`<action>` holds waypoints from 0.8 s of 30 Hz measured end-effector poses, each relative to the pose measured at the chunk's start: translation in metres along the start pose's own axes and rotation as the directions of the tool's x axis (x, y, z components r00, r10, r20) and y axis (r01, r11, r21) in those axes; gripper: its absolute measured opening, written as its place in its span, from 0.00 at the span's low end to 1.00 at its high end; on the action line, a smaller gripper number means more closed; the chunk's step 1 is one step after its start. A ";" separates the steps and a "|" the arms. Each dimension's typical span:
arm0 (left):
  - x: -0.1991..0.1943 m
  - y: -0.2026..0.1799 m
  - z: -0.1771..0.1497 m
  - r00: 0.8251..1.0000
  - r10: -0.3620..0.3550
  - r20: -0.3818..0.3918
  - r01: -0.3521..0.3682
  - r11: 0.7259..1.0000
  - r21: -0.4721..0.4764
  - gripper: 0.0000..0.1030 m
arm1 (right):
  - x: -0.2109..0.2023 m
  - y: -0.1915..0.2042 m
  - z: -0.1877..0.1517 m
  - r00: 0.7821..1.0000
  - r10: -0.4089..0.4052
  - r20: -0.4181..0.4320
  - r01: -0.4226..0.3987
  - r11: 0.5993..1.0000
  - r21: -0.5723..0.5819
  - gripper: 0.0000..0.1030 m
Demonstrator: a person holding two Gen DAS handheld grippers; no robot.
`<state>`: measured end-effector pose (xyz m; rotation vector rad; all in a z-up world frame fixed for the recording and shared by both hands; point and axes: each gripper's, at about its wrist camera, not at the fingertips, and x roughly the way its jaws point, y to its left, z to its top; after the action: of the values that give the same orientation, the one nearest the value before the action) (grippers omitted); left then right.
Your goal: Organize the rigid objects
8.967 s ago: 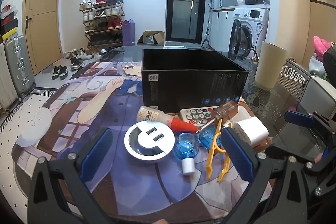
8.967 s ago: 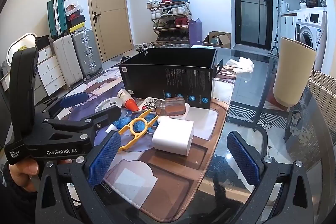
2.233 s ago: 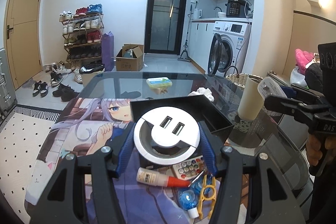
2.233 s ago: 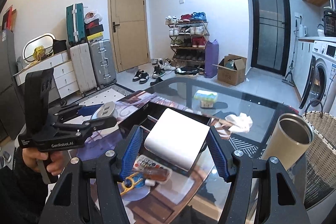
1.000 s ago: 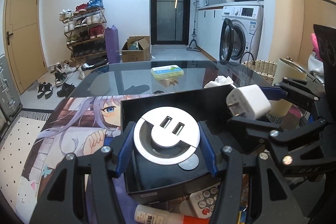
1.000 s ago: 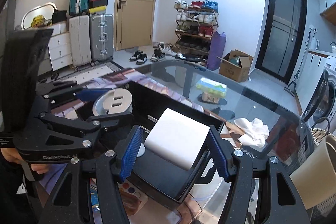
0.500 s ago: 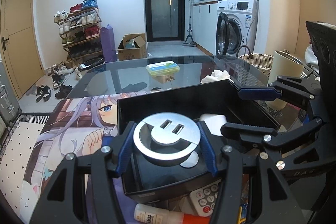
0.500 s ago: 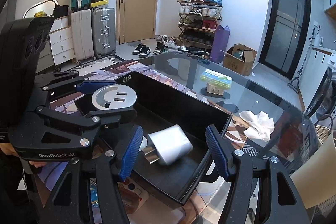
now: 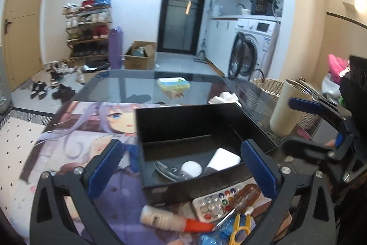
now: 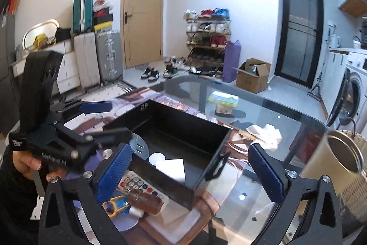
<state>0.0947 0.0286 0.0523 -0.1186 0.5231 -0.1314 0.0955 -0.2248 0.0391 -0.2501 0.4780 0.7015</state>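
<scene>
An open black box (image 9: 160, 130) stands on the anime desk mat (image 9: 75, 137). Inside it lie the round silver USB socket (image 9: 167, 170), a white disc (image 9: 191, 168) and the white charger (image 9: 223, 159); they also show in the right wrist view, the socket (image 10: 138, 148) and the charger (image 10: 172, 168). My left gripper (image 9: 181, 168) is open and empty over the box's near wall. My right gripper (image 10: 195, 172) is open and empty above the box's right side. In front of the box lie a remote (image 9: 211, 203), a glue bottle (image 9: 165, 218), a brown-handled screwdriver (image 9: 245, 198) and yellow pliers (image 9: 239, 227).
A beige tumbler (image 10: 339, 153) stands at the glass table's right edge next to a wicker basket (image 9: 266, 86). A green-topped pack (image 9: 173, 83) and a white cloth (image 10: 266, 133) lie on the glass beyond the box.
My left gripper has opened and the USB socket now lies in the box. Both grippers have pulled back and up. The charger rests in the box, as half a second ago.
</scene>
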 end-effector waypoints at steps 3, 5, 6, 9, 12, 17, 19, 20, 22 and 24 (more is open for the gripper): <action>-0.018 0.002 -0.008 0.998 0.052 0.019 -0.052 0.999 0.010 1.00 | -0.013 -0.003 -0.005 1.000 -0.021 -0.005 0.021 0.999 0.045 1.00; -0.025 0.006 -0.014 0.997 0.073 0.020 -0.073 0.997 0.016 1.00 | -0.020 -0.001 -0.010 1.000 -0.018 -0.017 0.020 0.997 0.070 1.00; -0.028 0.007 -0.018 0.997 0.081 0.018 -0.082 0.996 0.021 1.00 | -0.021 0.001 -0.012 0.999 -0.020 -0.025 0.022 0.997 0.071 1.00; -0.033 0.012 -0.027 0.995 0.103 0.012 -0.103 0.995 0.015 1.00 | -0.026 0.009 -0.021 0.998 -0.022 -0.050 0.025 0.998 0.063 1.00; -0.033 0.018 -0.034 0.994 0.104 -0.019 -0.104 0.995 0.003 1.00 | -0.026 0.016 -0.028 0.997 -0.018 -0.078 0.023 0.998 0.058 1.00; -0.035 0.024 -0.048 0.992 0.121 -0.035 -0.122 0.993 -0.006 1.00 | -0.022 0.023 -0.039 0.992 0.006 -0.126 0.004 0.997 0.080 1.00; -0.035 0.027 -0.051 0.991 0.124 -0.042 -0.125 0.992 -0.018 1.00 | -0.022 0.027 -0.042 0.990 0.014 -0.138 -0.004 0.997 0.077 1.00; -0.035 0.028 -0.053 0.991 0.128 -0.045 -0.129 0.991 -0.018 1.00 | -0.021 0.030 -0.045 0.988 0.032 -0.151 -0.020 0.996 0.082 1.00; -0.034 0.030 -0.055 0.989 0.137 -0.053 -0.138 0.990 -0.021 1.00 | -0.018 0.035 -0.048 0.983 0.057 -0.173 -0.043 0.996 0.083 1.00; -0.032 0.030 -0.058 0.989 0.129 -0.066 -0.131 0.991 -0.024 1.00 | -0.014 0.042 -0.052 0.980 0.048 -0.195 -0.037 0.997 0.061 1.00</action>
<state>0.0409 0.0581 0.0135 -0.1081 0.5955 0.0000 0.0406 -0.2205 -0.0010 -0.2576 0.6927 0.7074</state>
